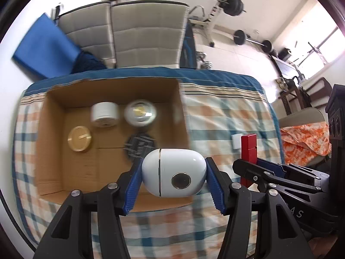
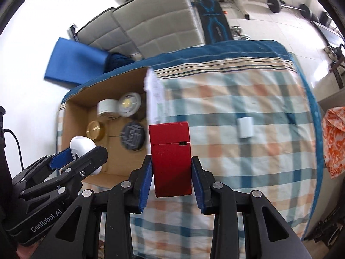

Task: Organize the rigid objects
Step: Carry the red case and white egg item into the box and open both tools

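Observation:
My left gripper (image 1: 172,172) is shut on a white oval case (image 1: 172,172) with a round dark button, held over the near edge of a cardboard box (image 1: 54,112). It also shows in the right wrist view (image 2: 80,146). My right gripper (image 2: 171,172) is shut on a red rectangular box (image 2: 170,153), held above the checked cloth just right of the cardboard box (image 2: 73,110). The red box also shows in the left wrist view (image 1: 248,151). Inside the box lie a gold lid (image 1: 79,138), a white roll (image 1: 105,114), a clear-topped round tin (image 1: 140,113) and a black disc (image 1: 138,145).
A small white block (image 2: 245,127) lies on the checked cloth (image 2: 258,161) to the right. A grey padded seat (image 1: 146,34) and a blue mat (image 1: 45,45) stand behind the table. Barbells and gym gear fill the back. An orange cloth (image 2: 334,140) lies at far right.

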The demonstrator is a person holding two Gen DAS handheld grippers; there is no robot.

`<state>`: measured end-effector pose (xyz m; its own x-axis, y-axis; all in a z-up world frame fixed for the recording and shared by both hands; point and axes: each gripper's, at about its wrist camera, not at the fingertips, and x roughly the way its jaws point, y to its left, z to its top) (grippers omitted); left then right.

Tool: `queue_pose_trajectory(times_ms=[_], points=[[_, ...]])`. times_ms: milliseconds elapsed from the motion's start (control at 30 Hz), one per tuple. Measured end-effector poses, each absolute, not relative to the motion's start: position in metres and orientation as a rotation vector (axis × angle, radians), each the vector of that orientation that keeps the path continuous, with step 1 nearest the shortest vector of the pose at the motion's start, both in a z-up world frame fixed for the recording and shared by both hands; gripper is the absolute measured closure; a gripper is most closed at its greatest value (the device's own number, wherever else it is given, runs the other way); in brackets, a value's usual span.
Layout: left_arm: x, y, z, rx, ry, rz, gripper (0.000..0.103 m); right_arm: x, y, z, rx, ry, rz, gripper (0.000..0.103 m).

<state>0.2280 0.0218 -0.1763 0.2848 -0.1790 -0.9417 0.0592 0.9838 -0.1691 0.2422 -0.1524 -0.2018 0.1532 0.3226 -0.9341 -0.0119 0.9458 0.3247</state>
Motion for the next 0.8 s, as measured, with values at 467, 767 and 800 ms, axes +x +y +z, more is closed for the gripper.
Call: queue_pose_trajectory(times_ms=[467,767,800], points=[[0.241,0.201,-0.275,-0.227,1.496,0.035,0.049,0.266,0.030,-0.293,0.198,1.529,0.379,0.066],[0.266,0.216,-0.343,-0.253,1.647,0.040,0.049,0.295,0.065,-0.364,0.148,1.606,0.359,0.066],[0.267,0.217,-0.347,-0.257,1.654,0.039,0.049,0.297,0.066,-0.369,0.147,1.612,0.355,0.066]])
